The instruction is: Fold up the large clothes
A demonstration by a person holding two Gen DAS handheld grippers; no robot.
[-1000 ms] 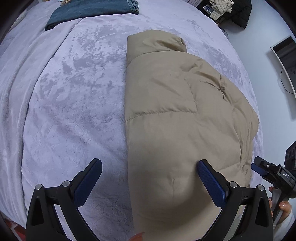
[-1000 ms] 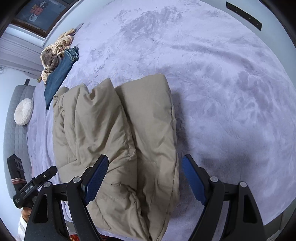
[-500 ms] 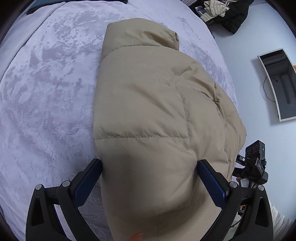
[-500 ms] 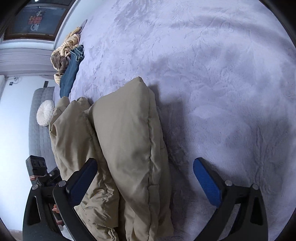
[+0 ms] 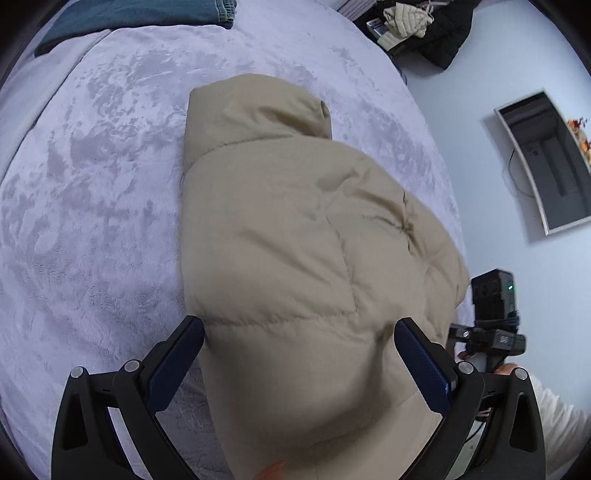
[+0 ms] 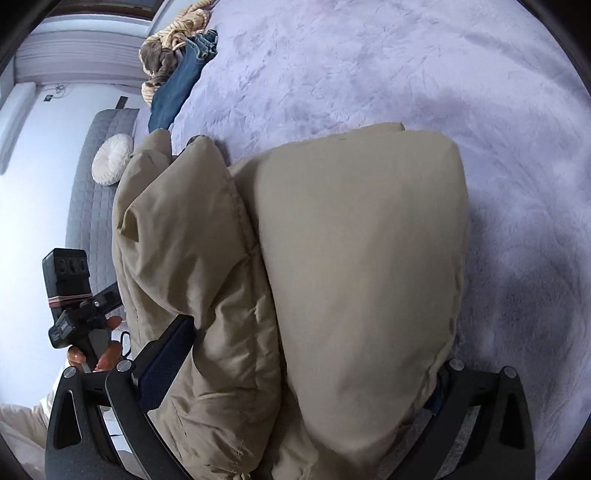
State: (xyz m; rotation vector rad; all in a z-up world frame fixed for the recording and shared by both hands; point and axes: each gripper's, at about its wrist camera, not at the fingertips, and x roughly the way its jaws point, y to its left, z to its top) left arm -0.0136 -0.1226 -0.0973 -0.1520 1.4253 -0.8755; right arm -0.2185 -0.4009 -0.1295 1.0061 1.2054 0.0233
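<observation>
on the lilac plush bedspread lies the folded tan puffer jacket, its near end bulging between both claws. the left gripper stands open around it. the right gripper gapes at its widest, jacket between its fingers, unpinched. folded jeans lie well beyond.

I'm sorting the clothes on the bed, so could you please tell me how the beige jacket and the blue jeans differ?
The beige jacket is thick, puffy and quilted; the blue jeans are thin, flat denim. The jacket lies near, folded lengthwise, between both grippers' open fingers; the jeans lie at the bed's far edge, untouched. The jacket looks far bulkier than the jeans. Both rest on the lilac blanket.
</observation>
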